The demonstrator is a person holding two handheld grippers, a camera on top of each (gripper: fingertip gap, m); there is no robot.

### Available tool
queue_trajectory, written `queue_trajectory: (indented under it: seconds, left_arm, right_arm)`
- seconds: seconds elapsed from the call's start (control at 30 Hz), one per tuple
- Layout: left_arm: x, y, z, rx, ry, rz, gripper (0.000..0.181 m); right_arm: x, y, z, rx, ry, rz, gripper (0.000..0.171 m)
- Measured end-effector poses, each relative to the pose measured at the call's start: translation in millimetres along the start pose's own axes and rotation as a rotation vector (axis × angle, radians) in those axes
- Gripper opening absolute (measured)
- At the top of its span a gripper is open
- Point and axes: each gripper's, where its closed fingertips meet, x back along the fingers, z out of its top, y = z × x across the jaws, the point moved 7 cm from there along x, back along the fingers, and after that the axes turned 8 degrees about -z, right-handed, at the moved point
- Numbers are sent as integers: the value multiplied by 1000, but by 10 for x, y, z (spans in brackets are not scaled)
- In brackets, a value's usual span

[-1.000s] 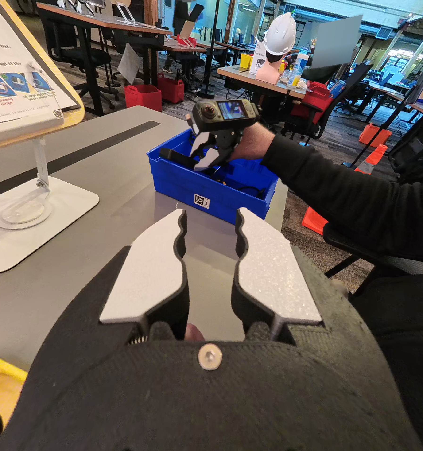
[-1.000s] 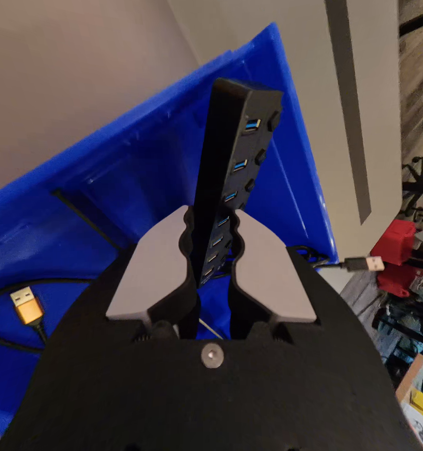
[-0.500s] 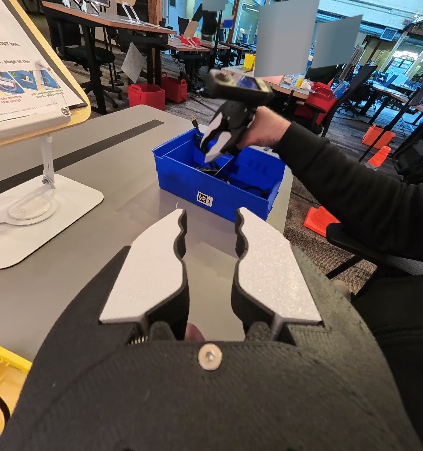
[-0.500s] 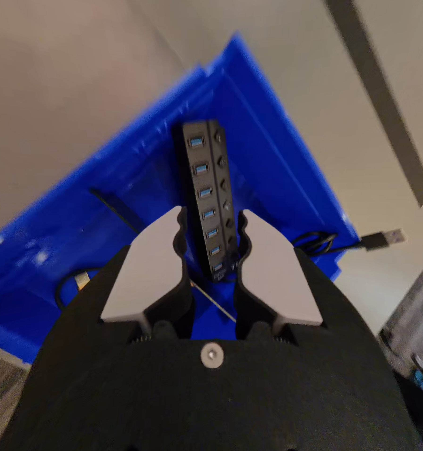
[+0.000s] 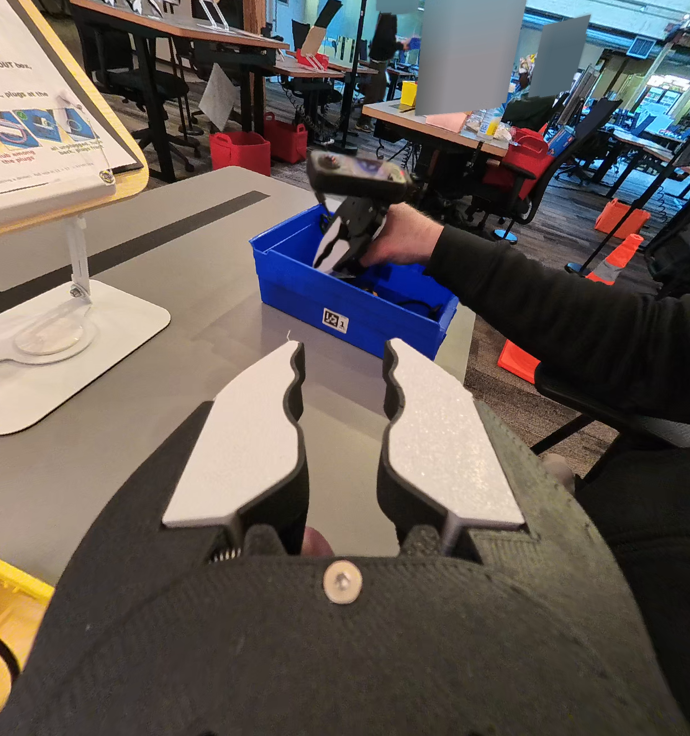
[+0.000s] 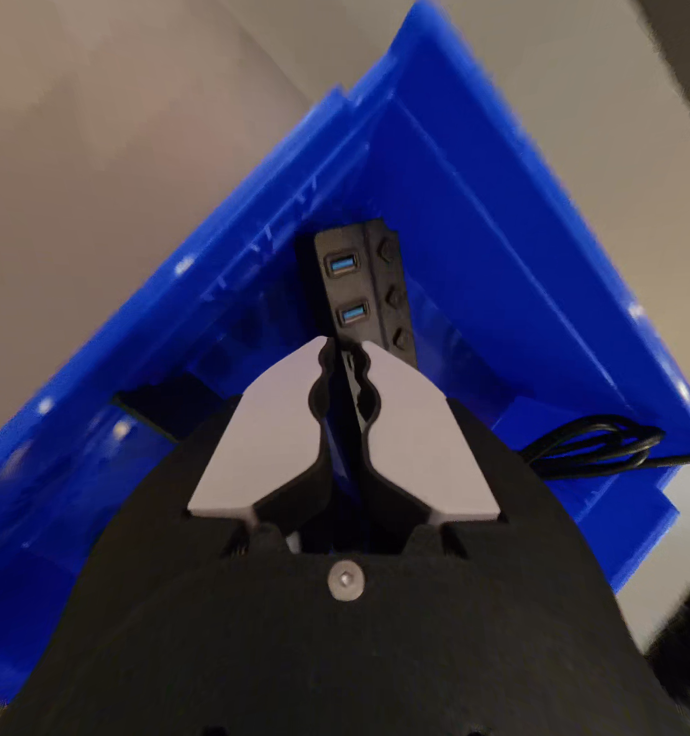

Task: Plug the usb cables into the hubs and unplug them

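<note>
Hub (image 6: 365,286), black with blue ports, lies in the blue bin (image 6: 494,247), its near end between the almost-closed fingers of the right gripper (image 6: 344,347), which seems to pinch it. A black cable (image 6: 598,444) coils at the bin's right edge. The left gripper (image 5: 343,352) hangs spread and empty over the table (image 5: 200,302), short of the bin. Judged step: fetching the hub. Next calls for lifting it clear and bringing a plug to a port.

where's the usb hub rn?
Right wrist view: the black USB hub lies inside the blue bin, just ahead of the right gripper, coiled black cable to its right.
</note>
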Motion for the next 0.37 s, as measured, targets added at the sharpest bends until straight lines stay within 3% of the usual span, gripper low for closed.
queue_trajectory:
  seconds: [0.03, 0.13, 0.37]
  left_arm:
    - [-12, -10, -12, 2, -2, -2, 37]
    - [-21, 6, -9, -8, -8, 1, 37]
    - [-16, -33, 7, -2, 2, 8, 37]
  right_arm:
    - [-51, -9, -44, 34, -56, -26, 9]
    - [-14, 6, -46, 46, -64, -37, 10]
    - [142, 66, 80, -26, 99, 1, 10]
